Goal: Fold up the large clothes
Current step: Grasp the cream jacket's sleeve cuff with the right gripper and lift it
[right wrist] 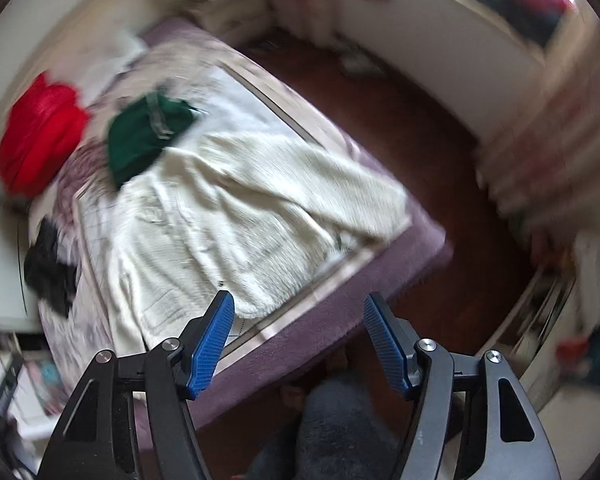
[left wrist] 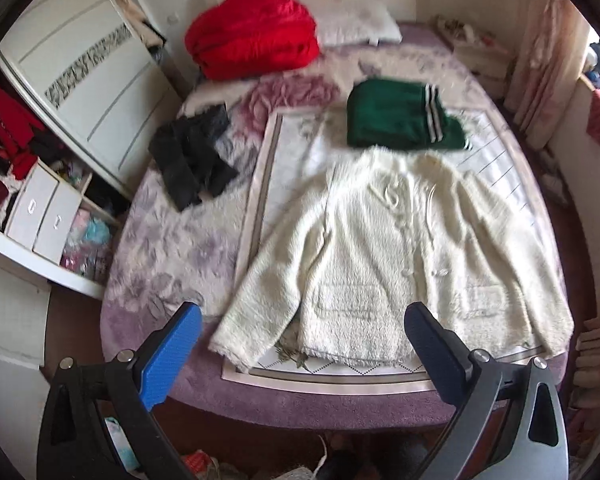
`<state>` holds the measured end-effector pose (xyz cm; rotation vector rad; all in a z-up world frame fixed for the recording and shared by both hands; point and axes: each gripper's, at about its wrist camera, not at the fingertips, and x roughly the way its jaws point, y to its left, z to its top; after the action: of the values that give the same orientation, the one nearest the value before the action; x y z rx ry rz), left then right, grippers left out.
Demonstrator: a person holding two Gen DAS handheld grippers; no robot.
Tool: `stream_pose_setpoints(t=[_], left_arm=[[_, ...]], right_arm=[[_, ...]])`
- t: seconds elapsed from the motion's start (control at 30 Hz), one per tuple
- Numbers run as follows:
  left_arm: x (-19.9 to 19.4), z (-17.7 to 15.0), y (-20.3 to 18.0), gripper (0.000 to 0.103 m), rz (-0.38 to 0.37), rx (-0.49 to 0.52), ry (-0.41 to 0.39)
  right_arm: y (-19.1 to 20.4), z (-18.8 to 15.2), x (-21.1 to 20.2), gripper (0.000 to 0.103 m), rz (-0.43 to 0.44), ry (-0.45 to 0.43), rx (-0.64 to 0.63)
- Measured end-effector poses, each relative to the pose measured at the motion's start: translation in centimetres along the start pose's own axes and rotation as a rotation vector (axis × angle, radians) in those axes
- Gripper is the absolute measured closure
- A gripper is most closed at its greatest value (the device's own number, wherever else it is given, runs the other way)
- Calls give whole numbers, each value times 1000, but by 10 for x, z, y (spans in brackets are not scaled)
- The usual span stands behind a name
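A fluffy cream cardigan (left wrist: 396, 256) lies spread flat, front up, on a pale mat (left wrist: 268, 184) on the bed; the blurred right wrist view shows the cardigan (right wrist: 236, 216) too. My left gripper (left wrist: 302, 322) hovers open above the cardigan's hem near the bed's front edge, nothing between its blue pads. My right gripper (right wrist: 299, 312) is open over the bed's near corner, beside one sleeve end, with nothing between its pads. A folded green garment (left wrist: 400, 120) with white stripes lies just beyond the collar.
A red bundle (left wrist: 256, 32) and a white pillow (left wrist: 360, 24) sit at the bed's head. A black garment (left wrist: 192, 160) lies at the left on the purple floral blanket (left wrist: 160, 248). An open wardrobe (left wrist: 48, 184) stands left. A person's leg (right wrist: 332, 432) is below the right gripper.
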<state>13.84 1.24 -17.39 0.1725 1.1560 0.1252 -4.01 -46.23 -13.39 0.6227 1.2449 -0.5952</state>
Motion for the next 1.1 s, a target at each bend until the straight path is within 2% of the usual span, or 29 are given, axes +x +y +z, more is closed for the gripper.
stream_pose_setpoints(t=[0.2, 0.33, 0.4, 0.57, 0.6, 0.63, 0.7, 0.73, 0.83, 0.9, 0.93, 0.97, 1.0, 1.03, 1.1], left_arm=[[73, -5, -41, 0, 97, 3, 90], [130, -9, -75, 0, 138, -11, 159], [155, -9, -93, 0, 144, -6, 182], [205, -10, -144, 0, 150, 47, 206], [210, -8, -151, 0, 147, 55, 204], [215, -7, -159, 0, 139, 61, 201], [223, -3, -177, 0, 117, 71, 191], [226, -3, -184, 0, 109, 78, 185], [238, -3, -203, 0, 86, 102, 178], [249, -6, -213, 0, 71, 112, 182], [254, -8, -216, 0, 69, 116, 186], [260, -9, -219, 0, 66, 120, 194], [267, -11, -223, 0, 63, 123, 203], [271, -11, -225, 0, 61, 123, 208], [276, -11, -230, 0, 53, 120, 204]], right_arm=[[-99, 23, 169, 29, 124, 168, 358], [-141, 25, 281, 29, 185, 247, 577], [-157, 27, 332, 29, 229, 246, 674], [-184, 28, 413, 34, 309, 186, 852], [-187, 29, 426, 38, 320, 178, 880], [-189, 31, 438, 48, 335, 153, 899], [-192, 38, 445, 73, 318, 94, 907], [-194, 41, 442, 89, 297, 41, 918], [-197, 45, 443, 88, 302, -19, 962], [-195, 46, 459, 82, 338, 17, 973], [-193, 46, 468, 69, 367, 12, 976], [-190, 48, 474, 51, 397, -3, 975], [-184, 49, 476, 43, 443, -32, 973], [-181, 50, 476, 37, 470, -59, 975], [-171, 57, 475, 37, 541, -133, 978]])
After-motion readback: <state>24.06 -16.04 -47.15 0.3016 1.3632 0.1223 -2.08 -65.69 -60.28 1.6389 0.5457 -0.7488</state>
